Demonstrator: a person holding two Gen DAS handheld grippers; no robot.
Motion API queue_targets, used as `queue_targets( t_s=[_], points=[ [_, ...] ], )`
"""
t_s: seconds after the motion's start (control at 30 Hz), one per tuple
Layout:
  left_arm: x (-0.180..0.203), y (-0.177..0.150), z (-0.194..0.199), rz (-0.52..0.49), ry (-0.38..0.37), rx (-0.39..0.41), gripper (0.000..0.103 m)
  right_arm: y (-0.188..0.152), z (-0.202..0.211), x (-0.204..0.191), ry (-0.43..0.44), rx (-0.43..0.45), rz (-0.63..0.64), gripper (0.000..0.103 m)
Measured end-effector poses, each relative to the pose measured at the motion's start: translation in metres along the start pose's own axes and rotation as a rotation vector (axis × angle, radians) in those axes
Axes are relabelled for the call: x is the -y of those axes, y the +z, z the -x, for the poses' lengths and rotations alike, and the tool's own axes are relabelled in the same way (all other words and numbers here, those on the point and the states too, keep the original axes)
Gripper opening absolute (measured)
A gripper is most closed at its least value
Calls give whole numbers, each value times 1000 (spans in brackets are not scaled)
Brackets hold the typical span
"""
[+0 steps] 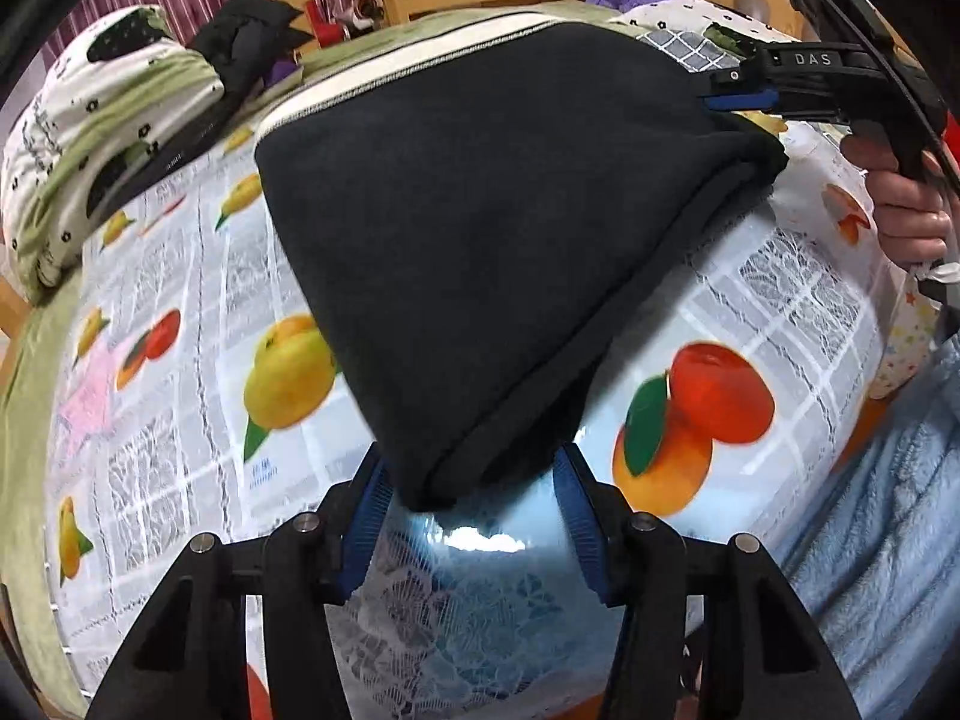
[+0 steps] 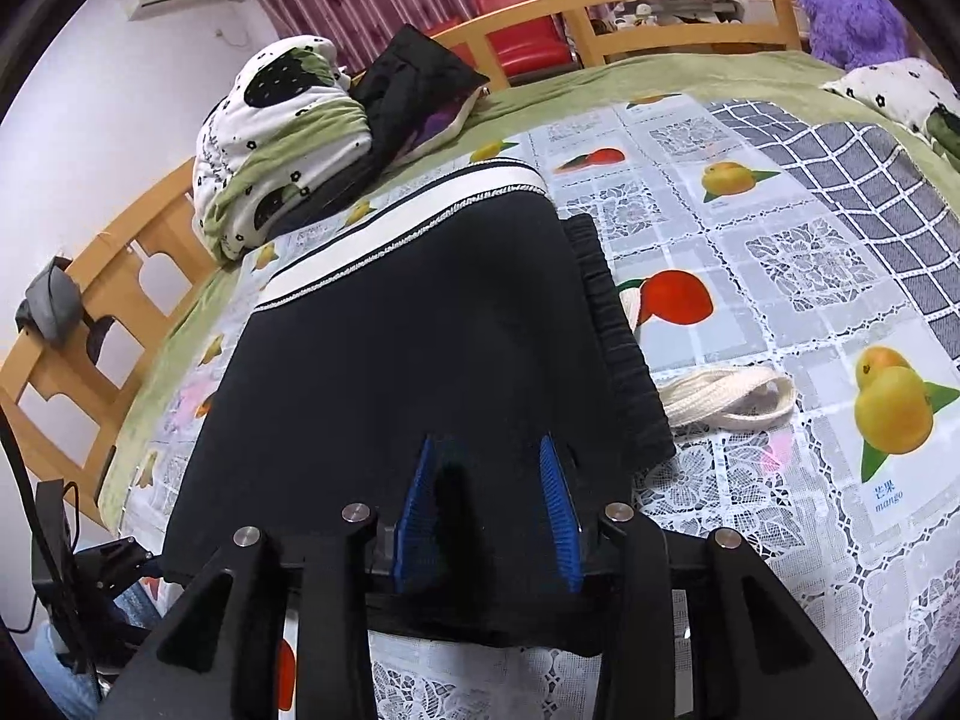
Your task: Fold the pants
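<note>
The black pants (image 1: 480, 228) with a white side stripe (image 1: 420, 60) lie partly folded on the fruit-print cloth (image 1: 198, 312). My left gripper (image 1: 474, 474) holds a lifted folded corner of the pants between its blue pads. My right gripper (image 1: 738, 99) shows at the upper right of the left wrist view, pinching the far edge of the fabric. In the right wrist view my right gripper (image 2: 489, 456) has pants fabric (image 2: 390, 348) bunched between its fingers. The elastic waistband (image 2: 612, 324) lies to the right, with its white drawstring (image 2: 726, 399) on the cloth.
The cloth covers a bed with a wooden rail (image 2: 660, 6). A rolled white-and-green quilt (image 2: 282, 138) and dark clothing (image 2: 414, 84) lie at the far left. A purple plush toy (image 2: 852, 12) and a pillow (image 2: 900, 90) lie at the far right.
</note>
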State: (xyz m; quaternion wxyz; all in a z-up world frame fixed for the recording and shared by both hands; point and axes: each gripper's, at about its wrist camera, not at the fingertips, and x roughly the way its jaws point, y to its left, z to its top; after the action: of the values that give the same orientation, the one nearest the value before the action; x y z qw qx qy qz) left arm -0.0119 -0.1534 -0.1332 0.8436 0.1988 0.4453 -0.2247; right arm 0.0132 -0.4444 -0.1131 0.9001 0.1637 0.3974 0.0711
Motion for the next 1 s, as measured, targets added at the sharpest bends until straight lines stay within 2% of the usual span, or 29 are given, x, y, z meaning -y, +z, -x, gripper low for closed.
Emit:
queue_targets(
  t_s=[0.03,0.1,0.13,0.17,0.23,0.3,0.37,0.5,0.57,0.63,0.7,0.73,0.8,0.9,1.0],
  points=[
    [0,1,-2,5,1,3,52,-1,0,0,-1,0,0,37],
    [-6,3,-4,56,6,23,27,-1,0,0,-11,-1,4,37],
    [-15,2,1,112,2,57,21,-2,-1,0,-17,-1,6,37],
    [-27,0,7,177,-43,91,18,-3,-2,0,-18,-2,9,37],
    [-42,-5,12,248,-79,114,17,-5,-3,0,-16,-5,22,37],
    [-50,-11,-2,262,-71,74,17,-8,-4,-4,-2,-11,40,36],
    [-57,-16,-12,301,-107,42,19,-11,-6,-10,-11,-11,69,36],
    [-63,-20,1,301,-140,4,22,-12,-5,-15,-46,-11,113,37],
    [-63,-23,9,280,-132,9,26,-10,-2,-13,-34,-16,103,36],
    [-57,-25,21,235,-116,57,26,-7,3,-10,-28,-1,79,36],
    [-49,-19,16,206,-81,62,26,-3,7,-7,-21,23,57,36],
    [-47,-13,9,187,-54,51,26,-2,7,-6,-18,24,51,36],
    [-45,-6,-4,178,21,49,19,-1,4,-4,-15,17,30,36],
    [-63,-9,-8,305,-3,82,15,-3,-3,-6,-21,-6,28,36],
    [-65,-18,-10,280,-27,58,19,-8,-5,-14,-60,-12,78,37]
  ],
)
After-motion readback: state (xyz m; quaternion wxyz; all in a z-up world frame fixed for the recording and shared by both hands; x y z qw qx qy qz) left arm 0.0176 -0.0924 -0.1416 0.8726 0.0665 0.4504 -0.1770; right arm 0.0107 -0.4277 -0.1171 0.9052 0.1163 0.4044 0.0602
